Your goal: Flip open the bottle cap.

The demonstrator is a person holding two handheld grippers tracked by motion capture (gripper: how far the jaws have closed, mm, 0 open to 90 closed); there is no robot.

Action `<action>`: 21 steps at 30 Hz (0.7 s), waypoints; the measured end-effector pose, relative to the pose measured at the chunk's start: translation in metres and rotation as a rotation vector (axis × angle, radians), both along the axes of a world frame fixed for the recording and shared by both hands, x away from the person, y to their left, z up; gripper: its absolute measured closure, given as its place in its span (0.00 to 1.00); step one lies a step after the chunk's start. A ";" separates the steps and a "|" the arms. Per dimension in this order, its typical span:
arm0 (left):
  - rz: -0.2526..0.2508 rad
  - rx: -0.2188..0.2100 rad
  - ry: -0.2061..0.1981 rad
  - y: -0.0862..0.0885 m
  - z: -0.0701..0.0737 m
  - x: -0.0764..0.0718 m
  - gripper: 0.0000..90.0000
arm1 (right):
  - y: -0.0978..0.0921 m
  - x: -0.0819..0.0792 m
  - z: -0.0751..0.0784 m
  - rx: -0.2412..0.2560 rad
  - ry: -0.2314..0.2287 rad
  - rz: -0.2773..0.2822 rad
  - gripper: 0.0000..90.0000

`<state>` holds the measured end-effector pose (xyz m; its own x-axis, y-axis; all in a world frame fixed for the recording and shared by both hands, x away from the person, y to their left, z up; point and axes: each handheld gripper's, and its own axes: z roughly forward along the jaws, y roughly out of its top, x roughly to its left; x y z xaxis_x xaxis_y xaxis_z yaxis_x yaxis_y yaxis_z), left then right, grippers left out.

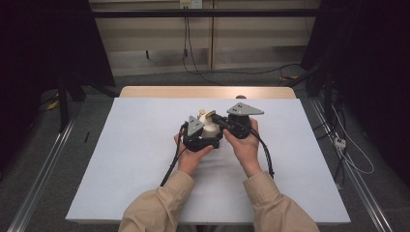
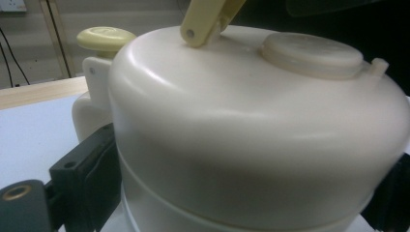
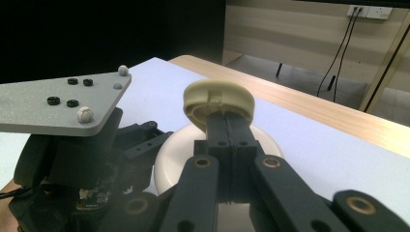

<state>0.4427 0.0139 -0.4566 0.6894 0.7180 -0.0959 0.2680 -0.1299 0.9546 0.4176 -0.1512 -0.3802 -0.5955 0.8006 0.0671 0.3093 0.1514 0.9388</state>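
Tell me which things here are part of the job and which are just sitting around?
Part of the job:
cream pot, clamped by the left gripper
yellow handle, pinched by the right gripper

Just sitting around:
white table cover
wall cables
power strip on the floor

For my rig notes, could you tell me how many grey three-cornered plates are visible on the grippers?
2: one plate tops the left gripper beside the cream pot; the other plate tops the right gripper, farther back.
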 end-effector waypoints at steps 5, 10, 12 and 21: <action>0.000 0.001 0.000 0.000 0.000 0.000 0.07 | 0.000 0.001 -0.001 -0.003 0.002 -0.005 1.00; 0.000 0.000 0.000 0.000 0.000 0.000 0.07 | 0.002 0.002 -0.001 -0.008 -0.002 -0.002 1.00; -0.001 0.000 0.000 0.000 0.000 0.000 0.07 | 0.002 0.002 0.000 -0.009 -0.002 -0.001 1.00; 0.000 0.001 0.000 0.000 0.000 0.000 0.07 | 0.001 0.003 -0.001 -0.007 -0.004 -0.004 1.00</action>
<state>0.4428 0.0140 -0.4566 0.6896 0.7178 -0.0957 0.2684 -0.1306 0.9544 0.4209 -0.1503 -0.3810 -0.5923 0.8036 0.0594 0.3066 0.1566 0.9389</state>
